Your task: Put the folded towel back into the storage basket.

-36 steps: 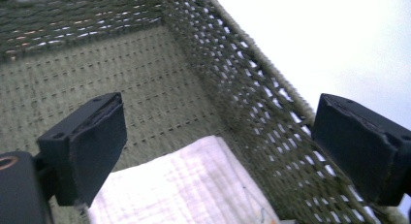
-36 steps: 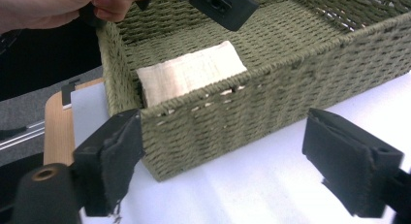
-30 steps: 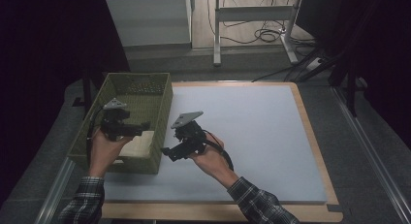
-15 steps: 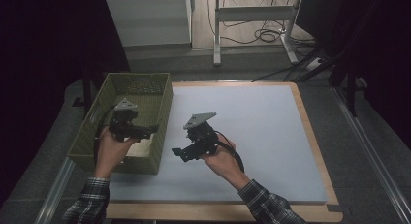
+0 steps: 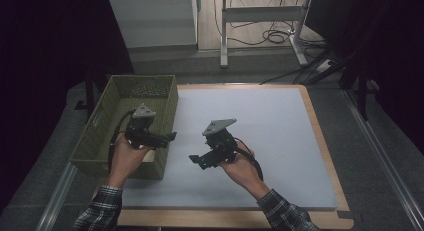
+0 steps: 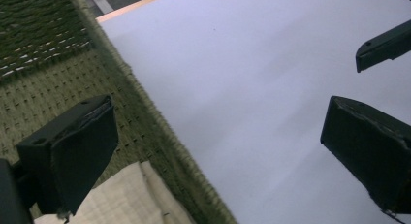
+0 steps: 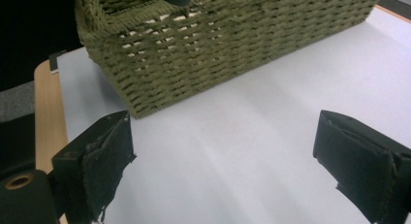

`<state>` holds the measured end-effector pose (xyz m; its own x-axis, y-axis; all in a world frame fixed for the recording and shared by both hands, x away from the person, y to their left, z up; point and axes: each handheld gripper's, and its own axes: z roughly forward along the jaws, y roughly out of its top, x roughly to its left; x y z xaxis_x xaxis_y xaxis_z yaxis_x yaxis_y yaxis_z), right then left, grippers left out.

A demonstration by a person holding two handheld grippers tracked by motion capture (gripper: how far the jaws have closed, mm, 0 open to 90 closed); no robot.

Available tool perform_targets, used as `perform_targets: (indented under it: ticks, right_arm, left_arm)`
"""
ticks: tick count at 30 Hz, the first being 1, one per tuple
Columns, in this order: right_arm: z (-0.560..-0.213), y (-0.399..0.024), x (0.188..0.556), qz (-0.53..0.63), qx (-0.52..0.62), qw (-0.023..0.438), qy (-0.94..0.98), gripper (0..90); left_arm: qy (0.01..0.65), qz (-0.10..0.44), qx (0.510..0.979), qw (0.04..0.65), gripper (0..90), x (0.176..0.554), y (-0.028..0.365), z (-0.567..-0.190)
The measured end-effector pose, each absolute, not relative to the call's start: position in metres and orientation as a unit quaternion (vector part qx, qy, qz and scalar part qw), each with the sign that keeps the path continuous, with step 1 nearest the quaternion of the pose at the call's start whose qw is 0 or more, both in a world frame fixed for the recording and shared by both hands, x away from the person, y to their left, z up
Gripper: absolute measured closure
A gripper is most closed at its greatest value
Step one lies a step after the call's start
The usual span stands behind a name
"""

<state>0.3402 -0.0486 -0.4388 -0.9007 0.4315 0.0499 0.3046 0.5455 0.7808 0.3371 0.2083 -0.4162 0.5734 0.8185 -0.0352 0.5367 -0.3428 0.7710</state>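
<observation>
High view: unmarked woven green basket [image 5: 100,136] beside both grippers, no readable writing.

There is one green woven basket [image 5: 131,122], one pale cloth [image 6: 127,200] inside it, one white mat [image 5: 260,141], and two grippers: the left gripper [image 5: 167,137] and the right gripper [image 5: 196,160].

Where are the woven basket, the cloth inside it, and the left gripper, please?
woven basket [image 5: 98,125]: high view, left side wall.
cloth [image 6: 131,200]: left gripper view, pale checked fabric.
left gripper [image 5: 170,137]: high view, midway between fingertips.

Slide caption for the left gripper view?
Open left gripper straddling the green basket rim, cream cloth inside, white mat beyond.
</observation>
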Motion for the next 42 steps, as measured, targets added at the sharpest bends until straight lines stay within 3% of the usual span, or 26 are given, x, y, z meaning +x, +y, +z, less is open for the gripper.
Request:
perform_targets:
  ticks: [42]
  right_arm:
    - [-0.448, -0.184, 0.331, 0.396, 0.269, 0.116, 0.87, 6.2]
  left_arm:
    - [0.361, 0.156, 0.834, 0.386, 0.4, 0.328, 0.098, -0.436]
